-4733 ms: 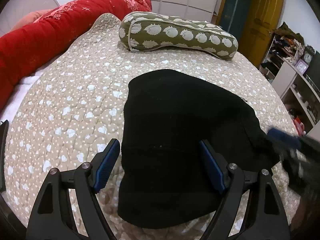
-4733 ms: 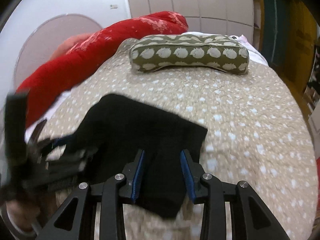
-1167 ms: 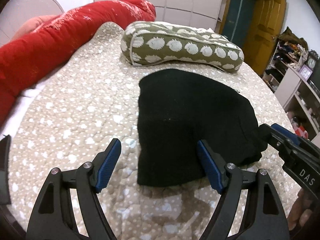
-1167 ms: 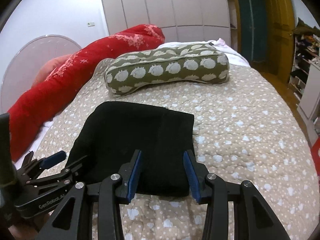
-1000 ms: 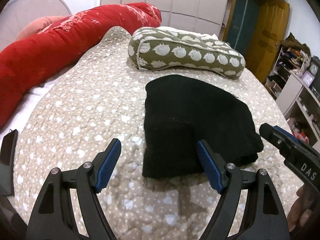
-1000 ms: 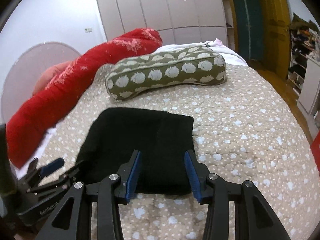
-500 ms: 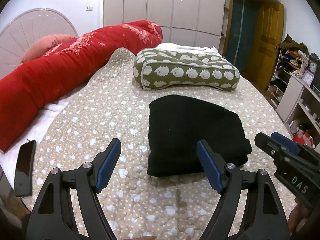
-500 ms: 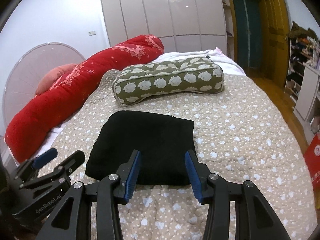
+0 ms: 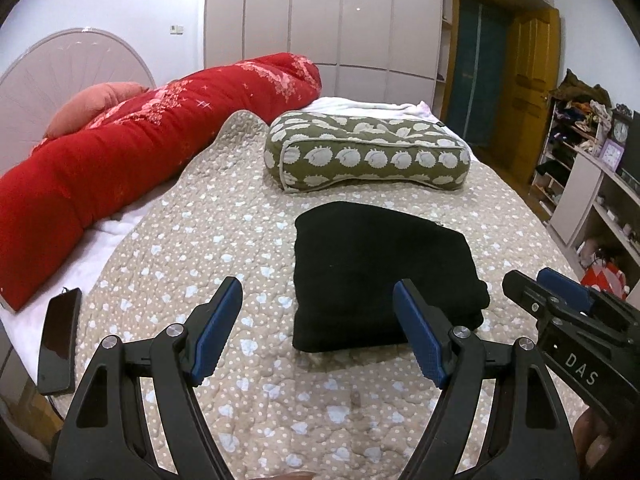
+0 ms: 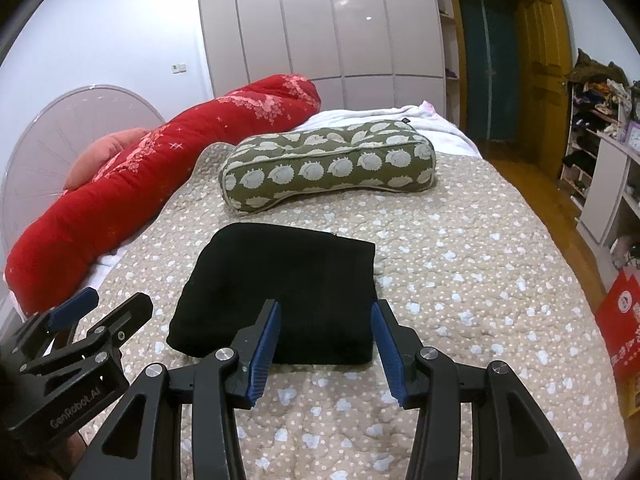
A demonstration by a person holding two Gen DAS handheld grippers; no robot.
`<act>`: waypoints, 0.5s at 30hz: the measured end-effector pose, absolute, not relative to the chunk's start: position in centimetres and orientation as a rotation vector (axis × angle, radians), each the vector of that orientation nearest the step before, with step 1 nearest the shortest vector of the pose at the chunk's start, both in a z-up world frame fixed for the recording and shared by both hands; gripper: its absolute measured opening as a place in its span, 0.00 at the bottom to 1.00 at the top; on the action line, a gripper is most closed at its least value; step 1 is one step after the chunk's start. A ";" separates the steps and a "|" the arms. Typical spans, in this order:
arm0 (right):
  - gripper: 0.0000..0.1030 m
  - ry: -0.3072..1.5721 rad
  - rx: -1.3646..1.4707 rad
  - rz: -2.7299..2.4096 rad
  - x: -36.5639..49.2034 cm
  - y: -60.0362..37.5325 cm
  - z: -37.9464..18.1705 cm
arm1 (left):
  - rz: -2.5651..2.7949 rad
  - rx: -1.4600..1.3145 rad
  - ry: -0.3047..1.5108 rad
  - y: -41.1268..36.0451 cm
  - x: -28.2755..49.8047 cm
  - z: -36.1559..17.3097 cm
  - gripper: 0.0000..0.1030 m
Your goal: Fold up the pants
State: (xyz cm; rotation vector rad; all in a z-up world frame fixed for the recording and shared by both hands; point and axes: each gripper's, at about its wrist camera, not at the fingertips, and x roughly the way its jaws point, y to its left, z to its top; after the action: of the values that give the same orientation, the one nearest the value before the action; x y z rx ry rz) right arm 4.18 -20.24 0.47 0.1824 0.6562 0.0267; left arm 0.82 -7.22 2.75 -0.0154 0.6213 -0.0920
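Observation:
The black pants (image 9: 376,272) lie folded into a thick rectangle on the beige quilted bed (image 9: 224,240); they also show in the right wrist view (image 10: 288,288). My left gripper (image 9: 320,316) is open and empty, held above the bed in front of the pants' near left corner. My right gripper (image 10: 326,334) is open and empty, just in front of the pants' near edge, not touching them. Each gripper shows in the other's view: the right gripper (image 9: 560,300) at right, the left gripper (image 10: 96,312) at left.
A green hedgehog-print pillow (image 9: 368,156) lies behind the pants. A long red bolster (image 9: 120,160) runs along the left side. A black phone (image 9: 60,340) lies at the bed's left edge. Shelves (image 9: 592,184) and a red box (image 10: 620,320) stand right.
Both grippers have pulled back and up from the folded pants. More of the bed and room shows. The pants lie still.

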 end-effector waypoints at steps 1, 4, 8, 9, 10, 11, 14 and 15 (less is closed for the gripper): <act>0.44 0.656 0.184 0.026 4.2 -20.3 0.5 | -0.094 -0.013 0.620 -7.3 0.8 2.8 0.76; 0.45 0.657 0.190 0.024 4.2 -20.5 0.5 | -0.092 -0.010 0.617 -7.4 0.7 2.8 0.76; 0.45 0.664 0.195 0.024 4.2 -20.6 0.3 | -0.088 -0.022 0.608 -7.2 0.6 2.8 0.76; 0.45 0.665 0.196 0.024 4.3 -20.6 0.3 | -0.087 -0.022 0.608 -7.2 0.6 2.8 0.76; 0.45 0.668 0.197 0.024 4.3 -20.6 0.2 | -0.087 -0.021 0.609 -7.2 0.6 2.8 0.76; 0.45 0.671 0.197 0.024 4.3 -20.6 0.1 | -0.087 -0.022 0.607 -7.2 0.6 2.8 0.76; 0.45 0.674 0.198 0.028 4.3 -20.5 0.1 | -0.088 -0.022 0.609 -7.2 0.6 2.8 0.76; 0.45 0.674 0.197 0.030 4.4 -20.5 0.1 | -0.089 -0.022 0.610 -7.2 0.7 2.8 0.76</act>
State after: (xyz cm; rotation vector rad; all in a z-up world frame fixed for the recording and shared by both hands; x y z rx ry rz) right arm 4.35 -20.52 0.09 0.1968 0.6742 0.0299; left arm 0.66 -7.16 2.79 -0.0217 0.6103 -0.0891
